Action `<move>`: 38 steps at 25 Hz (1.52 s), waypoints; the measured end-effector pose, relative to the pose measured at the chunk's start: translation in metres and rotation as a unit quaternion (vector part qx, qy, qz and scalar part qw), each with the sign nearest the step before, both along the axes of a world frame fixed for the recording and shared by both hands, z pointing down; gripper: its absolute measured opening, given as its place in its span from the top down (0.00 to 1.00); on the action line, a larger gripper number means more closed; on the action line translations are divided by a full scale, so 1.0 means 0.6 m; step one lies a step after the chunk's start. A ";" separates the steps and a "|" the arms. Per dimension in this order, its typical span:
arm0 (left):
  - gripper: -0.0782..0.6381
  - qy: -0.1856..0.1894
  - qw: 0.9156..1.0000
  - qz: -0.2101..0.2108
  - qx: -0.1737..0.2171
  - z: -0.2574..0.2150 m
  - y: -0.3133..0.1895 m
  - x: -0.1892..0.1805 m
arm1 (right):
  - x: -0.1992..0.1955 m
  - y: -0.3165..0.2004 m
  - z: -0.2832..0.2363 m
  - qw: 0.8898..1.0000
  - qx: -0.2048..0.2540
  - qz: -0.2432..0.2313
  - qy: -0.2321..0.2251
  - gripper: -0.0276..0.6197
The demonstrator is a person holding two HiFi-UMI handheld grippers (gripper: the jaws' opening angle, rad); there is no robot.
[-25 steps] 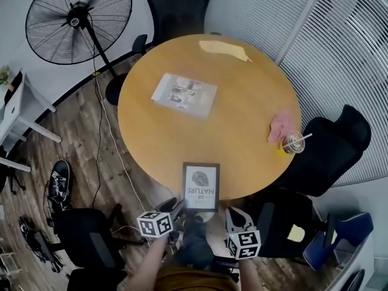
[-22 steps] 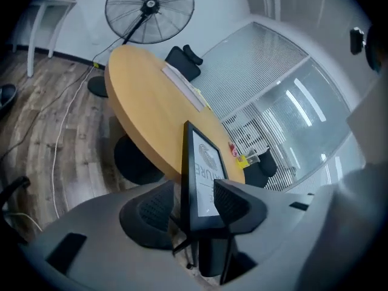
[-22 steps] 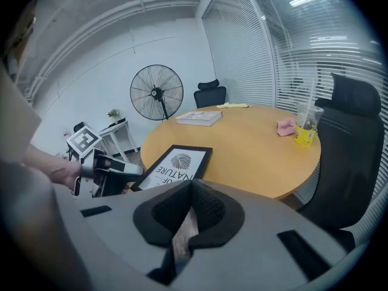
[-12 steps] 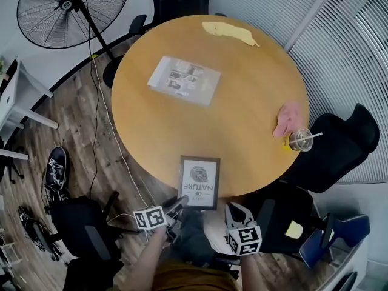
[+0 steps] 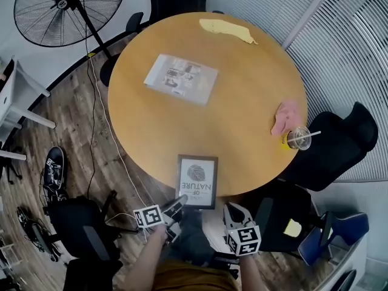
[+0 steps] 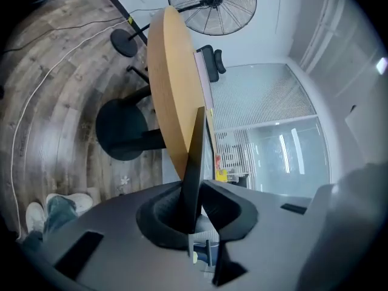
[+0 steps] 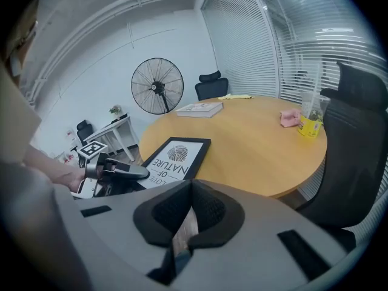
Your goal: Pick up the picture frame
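The picture frame [image 5: 197, 180], black-edged with a white print, lies flat at the round wooden table's [image 5: 242, 102] near edge and overhangs it slightly. My left gripper [image 5: 180, 202] is at the frame's near left corner. In the left gripper view the frame's dark edge [image 6: 195, 162] stands between the jaws of the left gripper [image 6: 191, 193], which are closing, with both pads against it. My right gripper [image 5: 233, 211] hangs below the table edge, right of the frame. In the right gripper view the right gripper [image 7: 191, 187] has its pads together and empty, and the frame [image 7: 179, 155] lies ahead.
On the table lie a book [image 5: 180, 79], a yellow cloth [image 5: 225, 30], a pink cloth [image 5: 284, 117] and a cup with a straw [image 5: 297, 138]. A black chair [image 5: 330, 150] stands at the right, a standing fan [image 5: 63, 11] at the far left.
My left gripper has come in to the frame's near left corner, rolled, and its jaws have closed onto the edge. The right gripper has stayed where it was.
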State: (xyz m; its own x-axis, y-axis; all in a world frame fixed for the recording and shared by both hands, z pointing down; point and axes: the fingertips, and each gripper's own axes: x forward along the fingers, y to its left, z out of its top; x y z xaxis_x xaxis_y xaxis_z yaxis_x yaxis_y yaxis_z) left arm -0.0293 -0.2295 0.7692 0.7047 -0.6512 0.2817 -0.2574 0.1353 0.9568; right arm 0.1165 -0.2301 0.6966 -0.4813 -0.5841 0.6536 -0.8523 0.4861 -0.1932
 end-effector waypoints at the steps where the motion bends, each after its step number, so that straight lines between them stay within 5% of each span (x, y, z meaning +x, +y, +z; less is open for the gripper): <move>1: 0.77 0.004 1.000 -0.001 -0.001 -0.002 -0.001 0.001 | -0.002 0.000 -0.002 1.000 0.001 -0.001 0.000 0.94; 11: 0.80 -0.019 1.000 0.010 0.008 -0.028 -0.003 0.000 | -0.014 -0.001 -0.043 0.999 0.034 0.005 -0.003 0.94; 19: 0.82 -0.042 0.997 0.002 0.060 -0.096 -0.008 -0.009 | -0.020 0.008 -0.084 0.998 0.063 0.013 -0.008 0.94; 38: 0.82 -0.066 0.991 -0.009 0.116 -0.204 0.019 -0.045 | -0.021 0.056 -0.183 0.986 0.149 0.067 -0.017 0.94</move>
